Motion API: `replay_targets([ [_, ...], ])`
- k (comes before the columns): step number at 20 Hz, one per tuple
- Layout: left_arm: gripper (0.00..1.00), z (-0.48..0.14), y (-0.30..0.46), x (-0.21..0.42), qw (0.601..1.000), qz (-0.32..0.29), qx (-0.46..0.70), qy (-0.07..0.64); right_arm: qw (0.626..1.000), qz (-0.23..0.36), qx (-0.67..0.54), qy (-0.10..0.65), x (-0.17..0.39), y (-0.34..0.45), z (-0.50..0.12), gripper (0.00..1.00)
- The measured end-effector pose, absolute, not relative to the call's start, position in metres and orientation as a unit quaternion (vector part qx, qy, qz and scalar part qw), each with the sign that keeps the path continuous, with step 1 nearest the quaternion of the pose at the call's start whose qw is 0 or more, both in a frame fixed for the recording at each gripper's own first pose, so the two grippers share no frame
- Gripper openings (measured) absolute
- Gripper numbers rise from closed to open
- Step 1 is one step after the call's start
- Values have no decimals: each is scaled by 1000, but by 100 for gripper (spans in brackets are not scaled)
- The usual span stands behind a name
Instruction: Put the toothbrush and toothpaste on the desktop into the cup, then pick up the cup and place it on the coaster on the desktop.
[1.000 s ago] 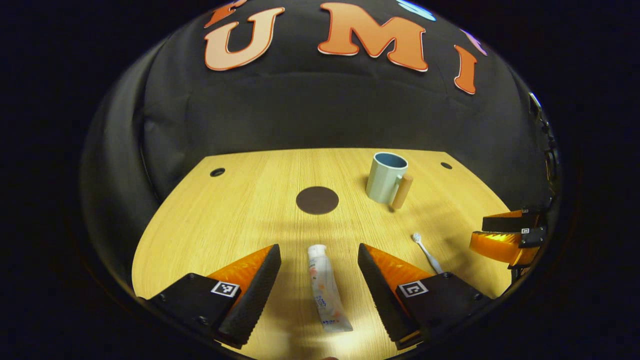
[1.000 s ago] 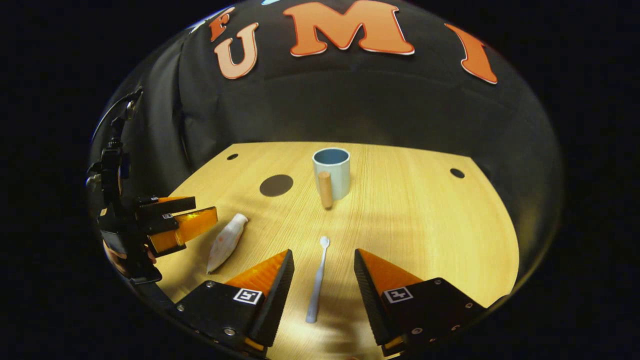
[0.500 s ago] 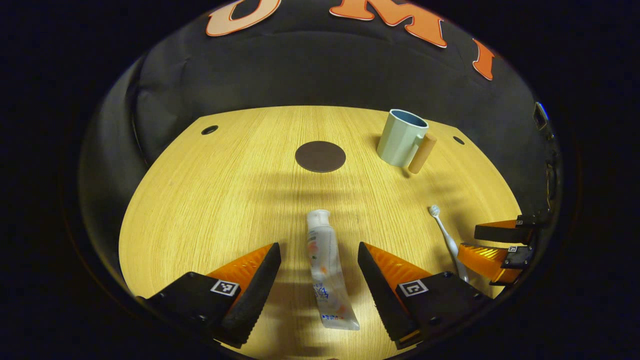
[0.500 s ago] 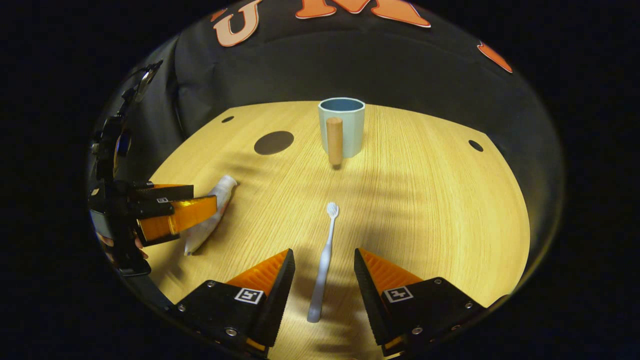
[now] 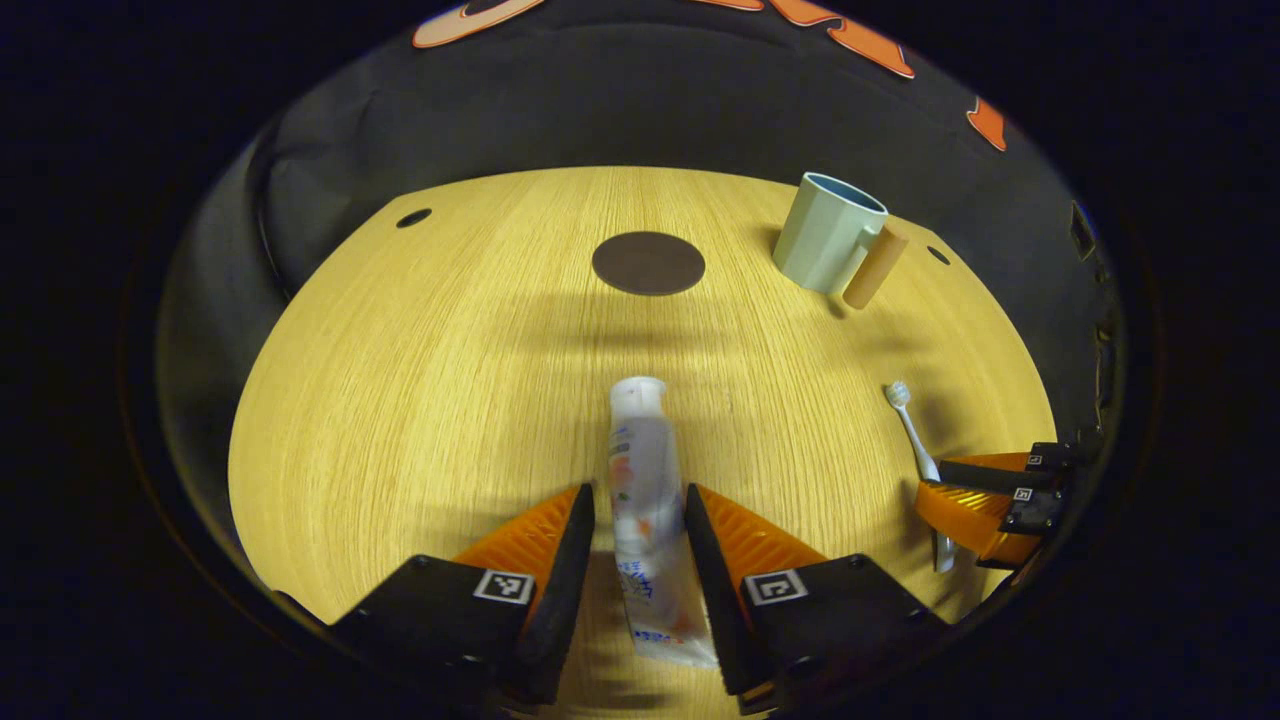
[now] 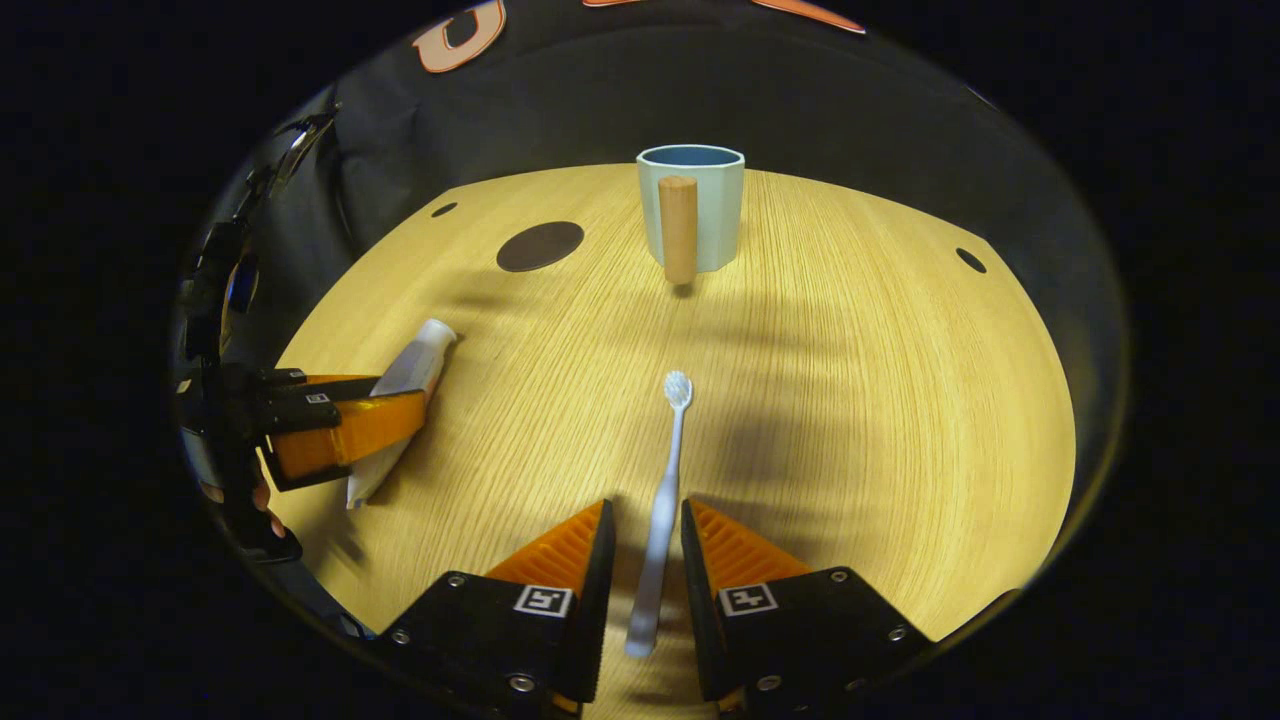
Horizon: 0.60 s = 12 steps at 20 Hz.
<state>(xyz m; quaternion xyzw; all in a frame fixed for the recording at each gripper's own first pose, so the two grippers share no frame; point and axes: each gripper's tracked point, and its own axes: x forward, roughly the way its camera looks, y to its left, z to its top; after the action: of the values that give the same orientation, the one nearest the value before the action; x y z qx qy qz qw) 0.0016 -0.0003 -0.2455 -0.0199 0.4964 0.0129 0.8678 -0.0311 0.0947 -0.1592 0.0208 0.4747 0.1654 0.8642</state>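
Observation:
A white toothpaste tube point(image 5: 640, 450) lies on the wooden desktop point(image 5: 400, 350), cap pointing away, between the fingers of my left gripper point(image 5: 638, 495). The jaws stand close on both sides with a thin gap on the left, so it is open. A pale toothbrush point(image 6: 676, 440) lies bristles away, its handle between the fingers of my right gripper point(image 6: 647, 510), which is narrowed but clear of the handle. The light blue cup point(image 6: 700, 210) with a wooden handle stands upright at the back. The dark round coaster point(image 6: 540, 246) lies to its left.
In the right gripper view the left gripper point(image 6: 405, 400) and the hand holding it sit at the left edge over the tube point(image 6: 410, 365). The left gripper view has the right gripper point(image 5: 950, 480) at the right by the toothbrush point(image 5: 912, 430). Small holes mark the desktop's far corners.
Both grippers have come down and forward over their objects, and both pairs of jaws have narrowed a lot around the tube and the toothbrush handle.

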Motion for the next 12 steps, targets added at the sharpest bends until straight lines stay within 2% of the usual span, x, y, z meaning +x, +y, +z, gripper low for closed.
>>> replay_targets([
  [1,56,-241,0,-2,868,15,-17,496,864,160,26,476,-30,90,-159,27],
  [2,48,-243,0,0,868,17,-19,496,864,157,33,477,-28,89,-160,20],
  [3,47,-241,4,-3,867,27,-16,497,864,158,39,476,-29,90,-158,11],
  [5,25,-238,7,3,869,29,-20,493,866,159,40,472,-28,89,-157,10],
  [8,19,-229,10,12,873,22,-28,487,866,164,47,470,-27,89,-150,6],
  [12,16,-223,17,5,877,21,-34,478,874,164,50,455,-19,88,-145,6],
])
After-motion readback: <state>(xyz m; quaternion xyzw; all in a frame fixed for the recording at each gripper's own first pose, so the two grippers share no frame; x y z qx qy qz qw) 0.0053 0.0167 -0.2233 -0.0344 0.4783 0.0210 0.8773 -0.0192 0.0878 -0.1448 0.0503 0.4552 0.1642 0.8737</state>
